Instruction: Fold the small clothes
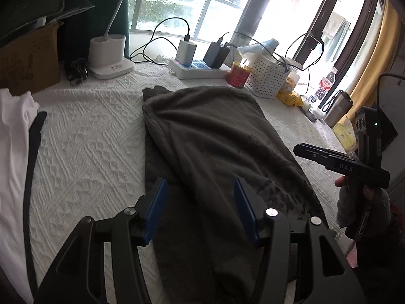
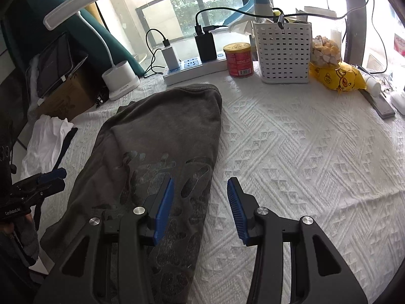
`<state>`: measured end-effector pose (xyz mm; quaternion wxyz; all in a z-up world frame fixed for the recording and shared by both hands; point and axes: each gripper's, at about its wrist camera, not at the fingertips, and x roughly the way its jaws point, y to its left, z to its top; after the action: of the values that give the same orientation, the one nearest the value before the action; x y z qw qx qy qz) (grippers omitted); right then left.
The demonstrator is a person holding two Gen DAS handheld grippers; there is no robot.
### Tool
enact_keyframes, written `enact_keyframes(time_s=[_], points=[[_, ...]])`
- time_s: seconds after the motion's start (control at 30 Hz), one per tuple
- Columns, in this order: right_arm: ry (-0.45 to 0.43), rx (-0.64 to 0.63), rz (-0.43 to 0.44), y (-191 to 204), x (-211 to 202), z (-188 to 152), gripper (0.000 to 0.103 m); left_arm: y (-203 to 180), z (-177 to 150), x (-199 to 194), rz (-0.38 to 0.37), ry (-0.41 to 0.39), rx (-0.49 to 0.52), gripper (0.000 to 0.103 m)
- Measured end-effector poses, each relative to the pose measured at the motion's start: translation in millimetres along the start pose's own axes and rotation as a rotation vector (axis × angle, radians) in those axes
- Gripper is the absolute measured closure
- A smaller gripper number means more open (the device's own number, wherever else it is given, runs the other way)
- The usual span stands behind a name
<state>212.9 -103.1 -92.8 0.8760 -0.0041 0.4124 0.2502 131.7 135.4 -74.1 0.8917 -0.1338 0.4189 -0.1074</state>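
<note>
grey-brown garment (image 1: 215, 147) lies on the white textured bed cover (image 2: 303, 157), running lengthwise from the near edge toward the far edge where the power strip (image 2: 192, 69) sits. it reads as a long narrow strip with a side already laid over the middle; printed pattern faces up at the near end. judgement: lengthwise folds done, crosswise fold (near end up to far end) not yet done, so roughly mid-task for this piece.

left gripper (image 1: 200, 212): jaws apart, blue pads either side of the near end of the garment, nothing pinched, cloth lying flat below. released.

right gripper (image 2: 201, 210): jaws apart, above the garment's right edge, one pad over cloth, the other over bare cover. released, holding nothing.

white garment (image 1: 12, 152) with a dark strap lies crumpled at the left edge of the bed cover, unfolded. judgement: that piece is left to do.
</note>
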Motion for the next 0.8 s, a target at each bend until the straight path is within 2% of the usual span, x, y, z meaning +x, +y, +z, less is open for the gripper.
enact_keyframes(time_s=[0.27,0.4,0.57,0.7,0.73,0.77,0.8], points=[[-0.006,0.012,-0.001,-4,-20,-24,0.057,-17,-32,-12,-0.074,0.039,-0.031,0.048],[-0.004,0.02,0.003,-8,-26,-35,0.057,-23,-44,-12,-0.089,0.072,-0.024,0.048],[0.002,0.034,0.012,-11,-32,-50,0.057,-14,-58,-4,-0.096,0.141,-0.088,0.048],[0.011,0.04,0.015,-12,-34,-61,0.057,-21,-66,-9,-0.113,0.14,-0.073,0.049],[0.013,0.044,0.016,-13,-34,-64,0.057,-23,-68,-11,-0.119,0.134,-0.061,0.054],[0.016,0.048,0.017,-13,-34,-66,0.057,-26,-68,-13,-0.117,0.127,-0.047,0.074],[0.017,0.05,0.018,-12,-35,-68,0.057,-28,-68,-16,-0.108,0.12,-0.034,0.083]])
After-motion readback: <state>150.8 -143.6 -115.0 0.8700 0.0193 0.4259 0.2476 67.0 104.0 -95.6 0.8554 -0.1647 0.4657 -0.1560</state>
